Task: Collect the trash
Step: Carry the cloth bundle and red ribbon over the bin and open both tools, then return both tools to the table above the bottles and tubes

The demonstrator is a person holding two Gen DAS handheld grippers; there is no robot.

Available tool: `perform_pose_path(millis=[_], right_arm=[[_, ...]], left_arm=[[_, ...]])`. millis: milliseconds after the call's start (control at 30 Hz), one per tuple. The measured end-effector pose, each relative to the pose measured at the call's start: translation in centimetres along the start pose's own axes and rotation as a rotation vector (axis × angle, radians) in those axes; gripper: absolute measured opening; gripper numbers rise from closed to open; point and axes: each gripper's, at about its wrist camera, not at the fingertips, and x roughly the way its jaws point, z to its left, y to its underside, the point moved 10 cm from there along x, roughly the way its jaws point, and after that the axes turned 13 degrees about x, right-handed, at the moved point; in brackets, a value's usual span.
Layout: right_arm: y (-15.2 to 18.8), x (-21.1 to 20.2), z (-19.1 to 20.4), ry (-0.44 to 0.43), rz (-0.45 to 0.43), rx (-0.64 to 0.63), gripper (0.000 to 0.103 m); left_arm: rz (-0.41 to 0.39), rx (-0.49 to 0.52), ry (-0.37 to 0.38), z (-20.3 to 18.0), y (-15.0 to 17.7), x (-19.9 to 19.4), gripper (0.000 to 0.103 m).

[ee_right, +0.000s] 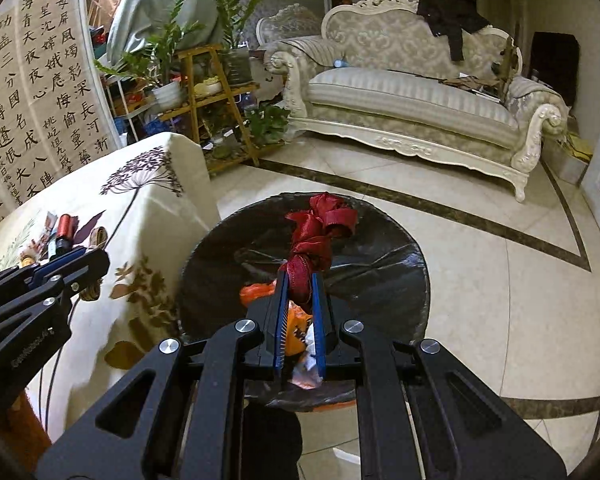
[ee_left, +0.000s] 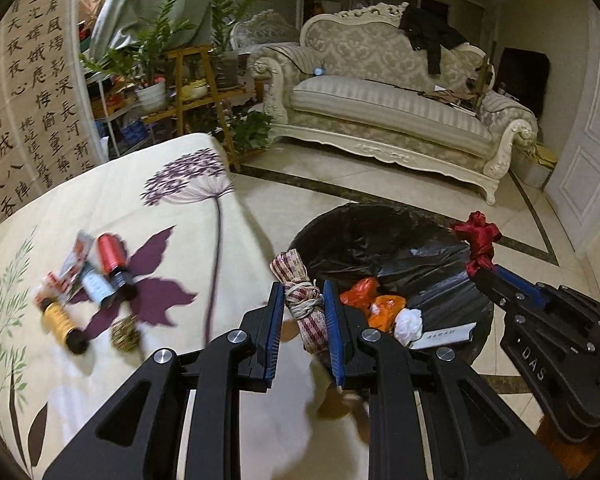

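Both tools carry trash toward the black-lined bin (ee_right: 380, 240): the left tool (ee_left: 302, 308) clamps a checkered ribbon bundle (ee_left: 300, 300) at its rim, the right tool (ee_right: 300, 312) pinches a red ribbon (ee_right: 320, 228) above it. Next: release over the opening.

Home living room; ornate sofa (ee_left: 384, 96); houseplants (ee_left: 160, 44)

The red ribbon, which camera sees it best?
The right wrist view: the red ribbon sits centre frame, pinched in the right gripper. The left wrist view shows it smaller, off to the side.
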Motion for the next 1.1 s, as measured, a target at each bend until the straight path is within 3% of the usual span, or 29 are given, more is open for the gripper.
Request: perform_pose_path(millis=[133, 200, 233, 333, 467, 600, 767, 1000, 1100], right_arm=[[-0.4, 0.9, -0.5, -0.002, 0.003, 0.009, 0.011], [-0.2, 1.5, -0.7, -0.006, 0.013, 0.012, 0.013], [-0.3, 1.8, -0.8, -0.012, 0.02, 0.014, 0.013], [0.0, 2.5, -1.2, -0.013, 0.035, 0.025, 0.029], [0.2, 2.6, -1.7, -0.002, 0.038, 0.051, 0.033], [0.1, 2.3, -1.7, -0.002, 0.034, 0.058, 0.047], [0.1, 1.5, -0.6, -0.015, 0.024, 0.036, 0.066], [0.9, 0.8, 2.8, -0.075, 0.044, 0.019, 0.08], [1.5, 0.6, 5.0, -0.087, 0.048, -0.02, 0.081]], left_arm=[[0.005, 0.024, 0.008, -1.1, -0.9, 1.3, 0.022], [0.016, 0.036, 0.001, -1.4, -1.0, 2.1, 0.029], [0.022, 0.038, -0.002, -1.5, -1.0, 2.3, 0.038], [0.046, 0.048, -0.002, -1.9, -0.8, 3.3, 0.049], [0.052, 0.04, -0.005, -1.7, -0.6, 3.4, 0.061], [0.054, 0.018, -0.009, -0.9, -0.4, 3.0, 0.071], [0.049, -0.004, -0.042, 0.5, 0.0, 2.0, 0.075], [0.058, -0.07, -0.109, 4.5, 1.7, -0.2, 0.076], [0.063, -0.102, -0.147, 6.6, 2.7, -1.1, 0.076]])
